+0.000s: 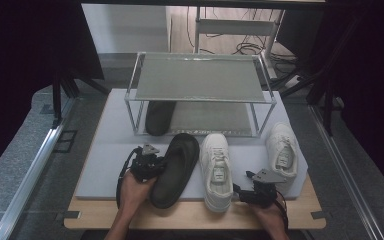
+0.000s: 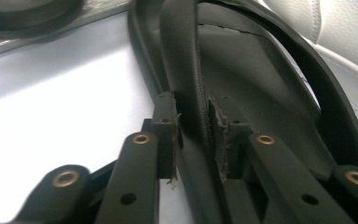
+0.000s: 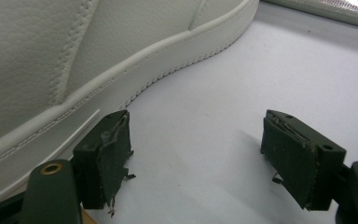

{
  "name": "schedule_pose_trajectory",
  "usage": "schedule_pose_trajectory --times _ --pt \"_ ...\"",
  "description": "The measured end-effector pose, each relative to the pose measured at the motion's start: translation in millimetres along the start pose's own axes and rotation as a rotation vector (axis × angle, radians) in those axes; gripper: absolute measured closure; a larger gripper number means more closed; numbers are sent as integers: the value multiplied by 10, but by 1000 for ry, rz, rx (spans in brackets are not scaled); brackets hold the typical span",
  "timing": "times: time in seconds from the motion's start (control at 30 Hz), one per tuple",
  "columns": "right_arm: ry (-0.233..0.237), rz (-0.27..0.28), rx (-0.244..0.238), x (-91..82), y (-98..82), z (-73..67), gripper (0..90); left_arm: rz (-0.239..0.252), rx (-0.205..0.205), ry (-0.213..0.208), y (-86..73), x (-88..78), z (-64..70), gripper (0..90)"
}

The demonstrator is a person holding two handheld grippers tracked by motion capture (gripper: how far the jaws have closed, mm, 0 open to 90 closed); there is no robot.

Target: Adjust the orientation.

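A black slipper (image 1: 176, 167) lies toe-away on the pale mat (image 1: 112, 145), in front of the rack. My left gripper (image 1: 156, 168) is at the slipper's left side, shut on it. In the left gripper view the gripper (image 2: 193, 122) has both pads pressed on the slipper's upright band (image 2: 186, 70). A white sneaker (image 1: 216, 170) stands just right of the slipper. My right gripper (image 1: 241, 192) rests by that sneaker's heel side, open. In the right gripper view the gripper (image 3: 196, 154) has bare mat between its jaws, and the sneaker's sole (image 3: 51, 60) lies beside the left pad.
A two-level metal rack (image 1: 200, 77) stands at the back of the mat, with a second black slipper (image 1: 157, 117) on its lower level. Another white sneaker (image 1: 282, 150) sits at the mat's right. The wooden table edge (image 1: 190, 214) runs along the front.
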State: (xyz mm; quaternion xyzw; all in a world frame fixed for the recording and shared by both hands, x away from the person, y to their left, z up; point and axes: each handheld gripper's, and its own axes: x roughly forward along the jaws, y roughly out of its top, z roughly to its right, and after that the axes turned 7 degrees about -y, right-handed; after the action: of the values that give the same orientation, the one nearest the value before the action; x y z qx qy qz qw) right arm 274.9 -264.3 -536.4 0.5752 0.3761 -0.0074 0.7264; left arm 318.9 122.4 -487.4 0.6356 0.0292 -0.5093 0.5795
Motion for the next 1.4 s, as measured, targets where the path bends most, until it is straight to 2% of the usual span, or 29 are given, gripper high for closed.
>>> schedule_pose_trajectory --times 0.17,0.43,0.73,1.03,1.4 --pt "-1 0 0 0 0 0 242 3 -9 31 4 -25 -49 800" --pt "0 0 0 0 0 0 242 26 -14 48 26 -124 -112 815" --pt "1 1 1 1 0 0 241 80 -32 53 207 -195 -158 813" --pt "0 0 0 0 0 1 242 137 -43 71 463 -74 -184 806" --pt "0 0 1 0 0 3 242 168 -93 96 687 230 -307 803"
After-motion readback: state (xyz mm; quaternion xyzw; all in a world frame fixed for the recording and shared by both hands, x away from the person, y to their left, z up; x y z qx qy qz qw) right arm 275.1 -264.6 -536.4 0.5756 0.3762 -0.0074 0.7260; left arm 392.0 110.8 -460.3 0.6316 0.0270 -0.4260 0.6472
